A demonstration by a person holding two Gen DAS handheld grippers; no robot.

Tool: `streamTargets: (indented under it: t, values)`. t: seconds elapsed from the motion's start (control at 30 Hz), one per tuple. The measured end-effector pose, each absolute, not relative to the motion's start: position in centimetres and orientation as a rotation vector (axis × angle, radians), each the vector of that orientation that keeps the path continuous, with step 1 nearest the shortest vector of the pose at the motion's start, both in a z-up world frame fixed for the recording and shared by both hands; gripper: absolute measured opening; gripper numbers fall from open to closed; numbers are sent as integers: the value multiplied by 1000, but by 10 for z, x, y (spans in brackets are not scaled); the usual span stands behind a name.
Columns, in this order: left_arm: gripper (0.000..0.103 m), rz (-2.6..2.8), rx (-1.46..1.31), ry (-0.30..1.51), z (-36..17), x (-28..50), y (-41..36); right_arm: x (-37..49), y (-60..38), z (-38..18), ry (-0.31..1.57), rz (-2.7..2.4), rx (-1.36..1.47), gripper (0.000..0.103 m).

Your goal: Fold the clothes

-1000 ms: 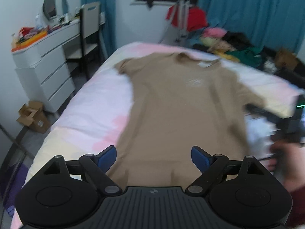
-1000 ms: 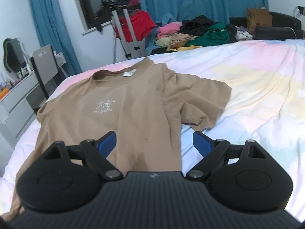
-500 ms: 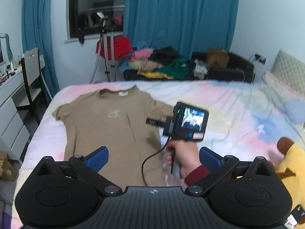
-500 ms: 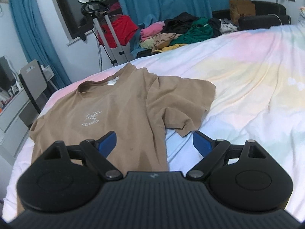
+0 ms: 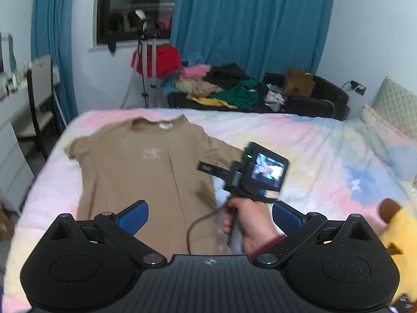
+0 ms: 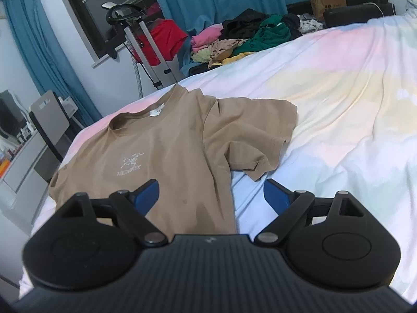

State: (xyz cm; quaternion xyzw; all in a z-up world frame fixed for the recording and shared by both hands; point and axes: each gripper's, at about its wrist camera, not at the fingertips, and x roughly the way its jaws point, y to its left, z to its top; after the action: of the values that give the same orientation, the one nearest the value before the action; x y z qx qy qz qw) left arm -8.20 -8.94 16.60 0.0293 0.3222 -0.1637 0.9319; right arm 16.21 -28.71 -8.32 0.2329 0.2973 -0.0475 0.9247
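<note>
Tan T-shirt (image 6: pixel 166 154) spread front-up on bed (image 6: pixel 338 99), collar toward far edge, pale chest logo showing. One short sleeve (image 6: pixel 250 135) lying out to side, its hem crumpled and partly turned under; other sleeve flat near bed's edge beside white dresser (image 5: pixel 10 156).

Left gripper (image 5: pixel 209 215) held above near hem of shirt, blue pads spread wide, nothing between them.

Right gripper (image 6: pixel 211 195) also spread wide, empty, hovering low over shirt's side seam, one pad above fabric, other above bare sheet. Seen from left wrist view: right hand (image 5: pixel 247 224) wrapped round grip handle, small lit screen on rig facing back, cable trailing down toward shirt.

Heap of unsorted clothes (image 5: pixel 221 88) on dark couch beyond bed. Yellow plush toy (image 5: pixel 398 229) at near corner of bed.
</note>
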Motion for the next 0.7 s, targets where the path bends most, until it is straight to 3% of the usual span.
streamTargets:
  t: [0.3,0.7]
  values:
    - [102,-210,79,635,85,-9,-76,159,-306,-89,588,-126,584,89]
    - [102,-15,68,602,-32,114,5,184,-328,-135,535,-98,920,89]
